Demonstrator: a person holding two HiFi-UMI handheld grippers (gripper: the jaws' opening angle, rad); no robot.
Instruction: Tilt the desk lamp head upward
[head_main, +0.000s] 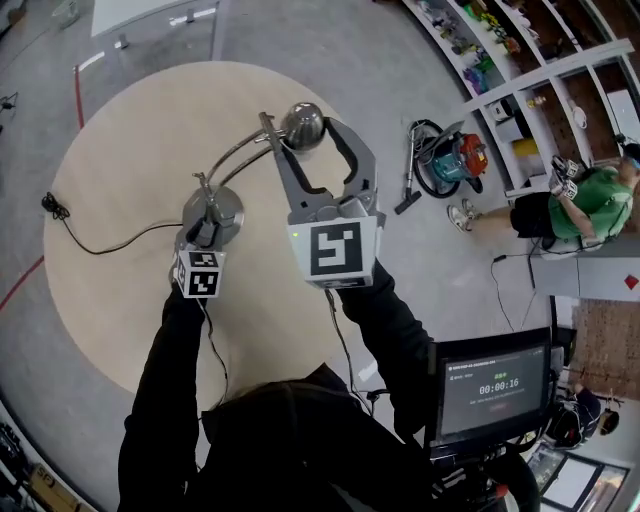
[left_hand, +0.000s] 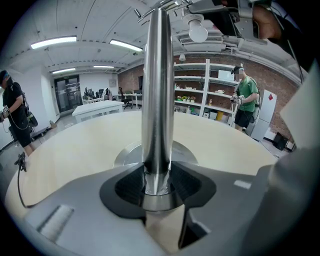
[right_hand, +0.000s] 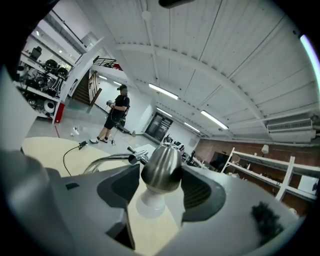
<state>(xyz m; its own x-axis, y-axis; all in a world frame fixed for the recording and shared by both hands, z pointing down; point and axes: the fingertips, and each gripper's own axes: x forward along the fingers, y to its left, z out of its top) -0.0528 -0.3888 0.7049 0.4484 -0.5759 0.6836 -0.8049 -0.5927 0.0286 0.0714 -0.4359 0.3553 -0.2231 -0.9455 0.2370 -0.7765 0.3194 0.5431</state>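
Right at the middle of the round desk (head_main: 120, 150) sits the lamp base (head_main: 228, 207), a shiny metal disc, and I'll call everything from there. My left hand-held gripper (left_hand: 158, 189) is down on top of the base. It is clenched on the upright pole (left_hand: 157, 90) just above the disc, with the ribbed pads pressing the chrome on both sides. The pole stands straight up from the base in the left gripper view.

From the top of the pole, a curved arm (head_main: 235, 160) sweeps away from the base, up and to the right in the head view. At its far end is the lamp head (head_main: 302, 125), a rounded brushed-metal shade well clear of the base and raised above the desk. My right hand-held gripper (right_hand: 160, 187) is grasping that head, one jaw on each side of the shade. The white bulb (right_hand: 149, 204) pokes out of the shade toward the camera.

A black cord (head_main: 110, 243) trails from the base leftward across the desk to its edge. Off the desk, far to the right of the base, a vacuum cleaner (head_main: 455, 160) stands on the floor. Beyond it, a person (head_main: 590, 200) in a green top is by the shelves. Below and to the right of the base, close to me, a screen (head_main: 495, 388) is lit.
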